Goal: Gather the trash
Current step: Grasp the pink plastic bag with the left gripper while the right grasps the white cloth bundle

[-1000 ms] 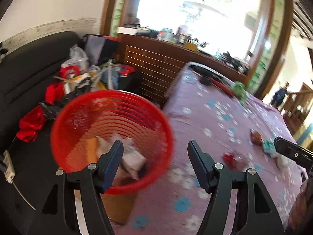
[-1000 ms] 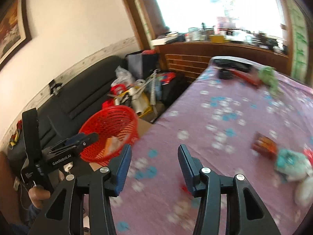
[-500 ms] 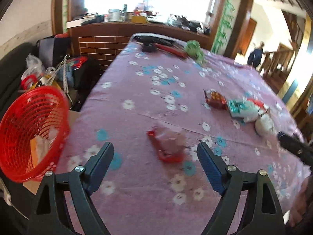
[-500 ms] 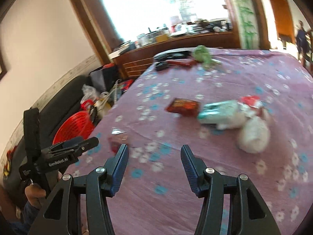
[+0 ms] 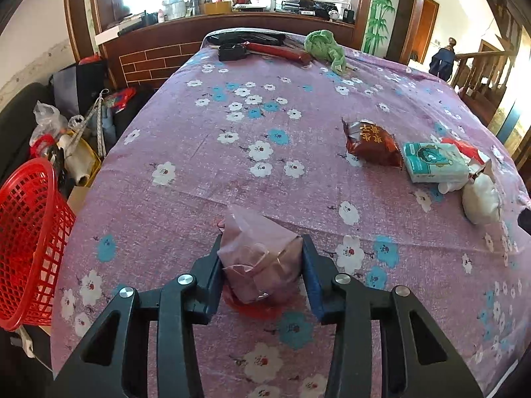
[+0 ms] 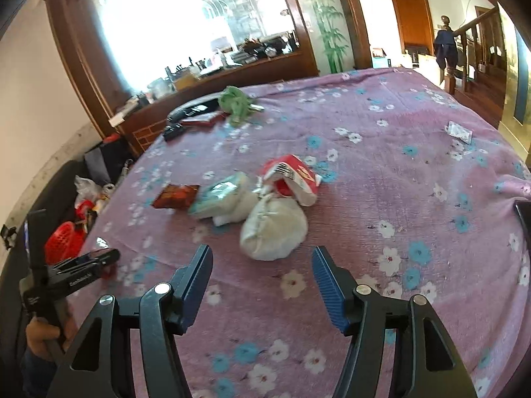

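Note:
My left gripper (image 5: 260, 258) is closed around a clear crumpled plastic wrapper (image 5: 257, 255) with a red base, lying on the purple flowered tablecloth (image 5: 232, 165). My right gripper (image 6: 260, 265) is open and empty, just short of a white crumpled bag (image 6: 273, 229). Beyond it lie a mint tissue pack (image 6: 219, 195), a red-brown snack packet (image 6: 176, 195) and a red-and-white wrapper (image 6: 292, 177). The same pile shows at the right in the left wrist view: the snack packet (image 5: 371, 142), the tissue pack (image 5: 434, 162), the white bag (image 5: 481, 199). The red mesh basket (image 5: 26, 242) stands off the table's left edge.
A green cloth (image 5: 325, 48), a black case (image 5: 232, 52) and a red stick lie at the table's far end. A small white sachet (image 6: 459, 131) lies far right. A black sofa with bags and clutter (image 5: 66, 126) is to the left, beside the basket.
Both grippers swung from the red basket over to the table. My left gripper closed in on the clear wrapper; the right moved up to the white bag and stays open.

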Motion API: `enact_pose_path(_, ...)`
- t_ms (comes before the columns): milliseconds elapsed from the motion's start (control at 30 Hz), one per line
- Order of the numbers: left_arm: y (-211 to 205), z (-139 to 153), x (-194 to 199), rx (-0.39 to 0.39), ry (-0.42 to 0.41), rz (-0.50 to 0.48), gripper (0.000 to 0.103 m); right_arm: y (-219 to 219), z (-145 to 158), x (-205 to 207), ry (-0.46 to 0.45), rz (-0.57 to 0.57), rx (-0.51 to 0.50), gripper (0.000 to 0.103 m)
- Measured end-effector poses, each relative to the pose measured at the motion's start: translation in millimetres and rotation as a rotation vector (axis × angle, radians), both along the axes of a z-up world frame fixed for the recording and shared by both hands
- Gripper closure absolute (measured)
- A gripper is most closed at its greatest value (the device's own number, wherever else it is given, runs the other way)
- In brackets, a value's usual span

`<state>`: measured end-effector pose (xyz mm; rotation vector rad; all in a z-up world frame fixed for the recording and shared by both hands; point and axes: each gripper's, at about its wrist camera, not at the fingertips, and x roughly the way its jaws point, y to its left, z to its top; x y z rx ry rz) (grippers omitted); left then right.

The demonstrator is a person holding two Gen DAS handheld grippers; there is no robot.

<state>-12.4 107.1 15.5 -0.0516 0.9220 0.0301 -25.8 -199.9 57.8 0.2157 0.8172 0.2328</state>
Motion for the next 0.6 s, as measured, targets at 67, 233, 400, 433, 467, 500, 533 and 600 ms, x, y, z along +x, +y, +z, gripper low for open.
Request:
enact_pose_path(67,-3.6,1.7,-2.4,-0.022,-0.009,-0.020,0.063,1.8,-5.9,9.1,0.016,-0.001,-0.003,0.036)
enact_pose_path(233,-21.9,12.0,-23.0,-0.054,-0.076,-0.078,0.063,10.1,-17.9,28.4,0.051,-0.003,-0.019,0.036)
enact_pose_path(400,-41.2,17.1,-36.3,-0.013,-0.138,-0.110,0.063,15.1,-26.8,35.4,0.075,-0.007,-0.022,0.062)
enact_pose_path(433,-42.7,17.7,-37.5,-0.007,-0.145,-0.113,0.063,16.0,-26.4,33.8,0.072,-0.003,-0.025,0.070)
enact_pose_path(467,-42.9,17.5,-36.9,-0.005,-0.144,-0.114,0.063,15.9,-25.2,32.0,0.065,0.002,-0.021,0.076)
enact_pose_path(500,-42.9,16.7,-36.5,-0.004,-0.141,-0.112,0.063,16.3,-23.0,27.2,0.057,0.015,-0.004,0.077)
enact_pose_path(533,-42.6,16.6,-36.6,-0.005,-0.142,-0.110,0.063,17.0,-20.9,23.2,0.049,0.025,0.011,0.079)
enact_pose_path(600,-42.0,17.1,-38.2,-0.009,-0.149,-0.105,0.063,22.3,-15.4,12.5,0.021,0.050,0.030,0.079)
